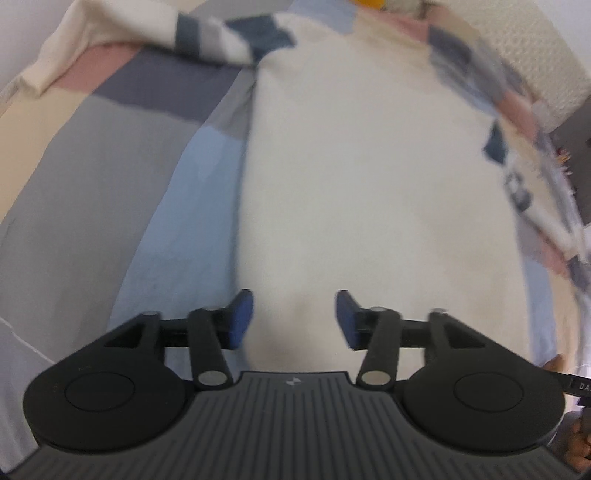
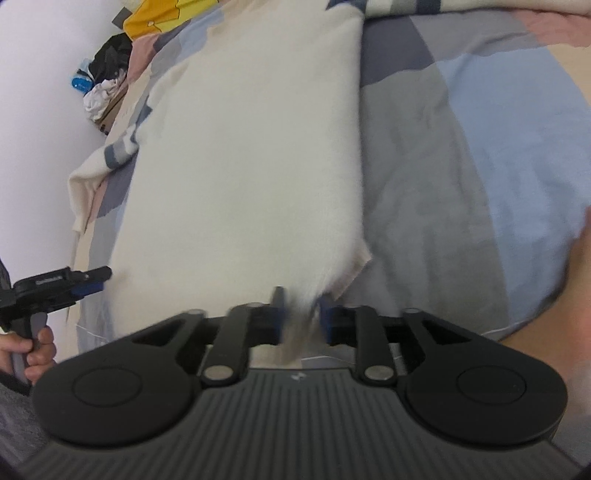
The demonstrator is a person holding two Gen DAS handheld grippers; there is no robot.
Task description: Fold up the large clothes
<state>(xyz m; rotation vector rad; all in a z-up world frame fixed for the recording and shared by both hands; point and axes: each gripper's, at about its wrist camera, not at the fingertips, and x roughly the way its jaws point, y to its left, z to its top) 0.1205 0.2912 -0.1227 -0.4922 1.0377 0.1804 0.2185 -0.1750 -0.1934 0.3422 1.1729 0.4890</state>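
A large cream sweater (image 1: 351, 177) with blue and grey bands on its sleeves lies spread flat on a patchwork bedspread (image 1: 92, 155). My left gripper (image 1: 293, 319) hangs open just above the sweater's near edge, with no cloth pinched between its blue pads. In the right wrist view the sweater (image 2: 251, 147) runs away from me, and its near right corner hangs blurred between the pads of my right gripper (image 2: 301, 317), which stand apart from it. The left gripper (image 2: 105, 277) also shows at the left edge, held by a hand (image 2: 33, 350).
The bedspread (image 2: 461, 147) has grey, light blue, pink and beige blocks. A yellow item (image 2: 162, 18), a black bag (image 2: 110, 55) and crumpled white cloth lie by the white wall. A cream textured pillow (image 1: 535, 48) sits at the far right.
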